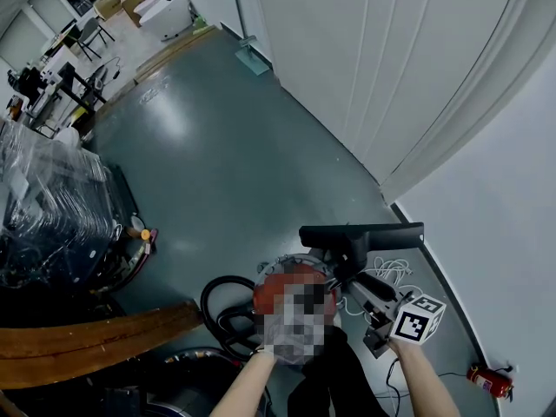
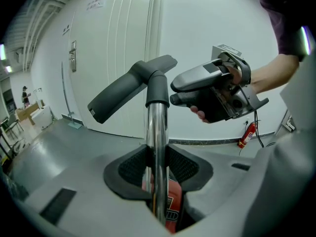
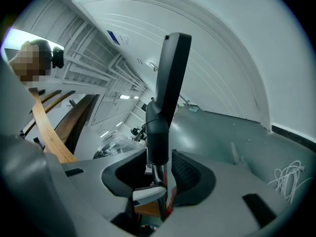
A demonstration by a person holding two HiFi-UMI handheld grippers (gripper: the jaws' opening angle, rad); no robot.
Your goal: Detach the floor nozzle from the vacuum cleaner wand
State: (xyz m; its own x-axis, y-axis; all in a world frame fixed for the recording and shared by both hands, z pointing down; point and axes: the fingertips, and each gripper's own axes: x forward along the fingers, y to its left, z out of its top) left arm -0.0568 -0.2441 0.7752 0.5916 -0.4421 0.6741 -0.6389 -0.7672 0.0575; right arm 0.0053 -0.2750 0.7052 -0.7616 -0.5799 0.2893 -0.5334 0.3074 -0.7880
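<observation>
The chrome wand (image 2: pixel 158 132) stands upright between the pads of my left gripper (image 2: pixel 157 168), which is shut on it. The black floor nozzle (image 2: pixel 131 85) sits on the wand's top, its dark neck (image 3: pixel 158 137) fitted over the tube. My right gripper (image 3: pixel 159 171) has the neck between its jaws, open, with a small gap beside the right pad. In the left gripper view the right gripper (image 2: pixel 174 93) reaches in from the right at neck height. In the head view the nozzle (image 1: pixel 360 233) is above the right gripper's marker cube (image 1: pixel 417 317). The left gripper is hidden there.
A red vacuum canister (image 1: pixel 282 283) with a black hose (image 1: pixel 217 307) stands on the grey floor below me. White cable (image 1: pixel 391 272) and a red fire extinguisher (image 1: pixel 491 380) lie by the wall. A wooden board (image 1: pixel 87 341) and wrapped goods (image 1: pixel 52 215) are at the left.
</observation>
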